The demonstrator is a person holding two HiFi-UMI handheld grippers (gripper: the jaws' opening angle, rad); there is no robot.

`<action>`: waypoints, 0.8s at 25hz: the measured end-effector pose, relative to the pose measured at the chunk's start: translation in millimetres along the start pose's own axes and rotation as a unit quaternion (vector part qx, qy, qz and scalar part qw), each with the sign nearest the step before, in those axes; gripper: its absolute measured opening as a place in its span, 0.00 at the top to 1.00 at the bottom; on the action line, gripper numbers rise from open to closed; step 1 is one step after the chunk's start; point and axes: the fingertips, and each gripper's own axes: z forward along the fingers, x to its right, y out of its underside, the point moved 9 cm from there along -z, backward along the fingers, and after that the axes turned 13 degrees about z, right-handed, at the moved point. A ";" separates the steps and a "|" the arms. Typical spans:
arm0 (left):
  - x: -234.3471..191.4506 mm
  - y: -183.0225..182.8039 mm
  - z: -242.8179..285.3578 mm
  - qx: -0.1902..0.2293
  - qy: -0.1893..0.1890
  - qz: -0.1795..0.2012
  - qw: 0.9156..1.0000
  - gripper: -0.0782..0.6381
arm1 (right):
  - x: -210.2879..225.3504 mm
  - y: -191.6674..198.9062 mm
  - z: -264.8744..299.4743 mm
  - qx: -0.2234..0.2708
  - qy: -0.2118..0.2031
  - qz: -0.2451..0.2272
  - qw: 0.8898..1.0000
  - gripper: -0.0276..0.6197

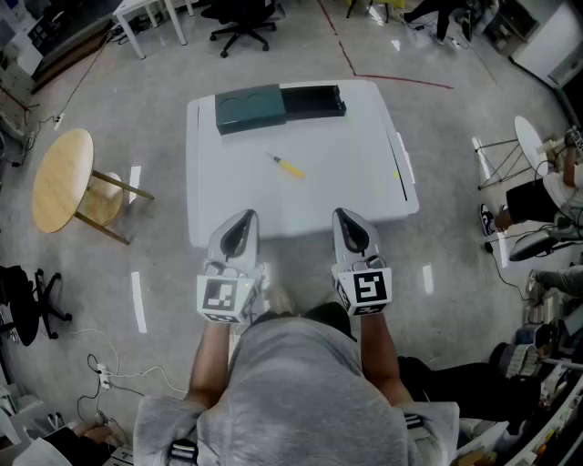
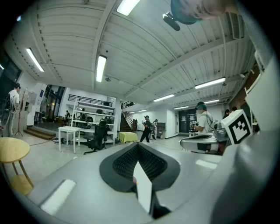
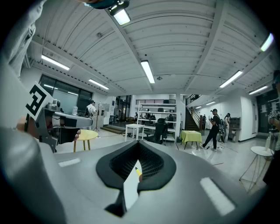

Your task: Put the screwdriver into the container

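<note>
A yellow-handled screwdriver (image 1: 287,167) lies on the white table (image 1: 228,191), near its middle. At the table's far edge sits the long container (image 1: 314,98), black on the right, with a dark green lid (image 1: 249,107) over its left part. Both grippers hover at the table's near edge, pointing at it, well short of the screwdriver. My left gripper (image 1: 241,224) is shut and holds nothing, and my right gripper (image 1: 350,224) is likewise shut and empty. In the right gripper view a sliver of the yellow handle (image 3: 137,169) shows through the slit of the closed jaws (image 3: 139,145).
A round wooden stool (image 1: 64,177) stands left of the table. A white folding stand (image 1: 519,150) and a seated person's legs are at the right. An office chair (image 1: 241,25) stands beyond the table. Cables (image 1: 100,369) lie on the floor near my left.
</note>
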 end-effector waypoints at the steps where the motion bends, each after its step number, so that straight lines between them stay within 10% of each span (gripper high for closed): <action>1: -1.6 0.9 2.2 0.000 0.000 0.000 1.000 0.88 | 0.5 -0.2 3.0 -0.001 0.000 -0.002 1.000 0.95; 20: -29.0 10.4 24.3 -0.001 0.013 -0.010 1.000 0.88 | -5.5 2.5 39.9 -0.035 0.006 -0.006 0.999 0.95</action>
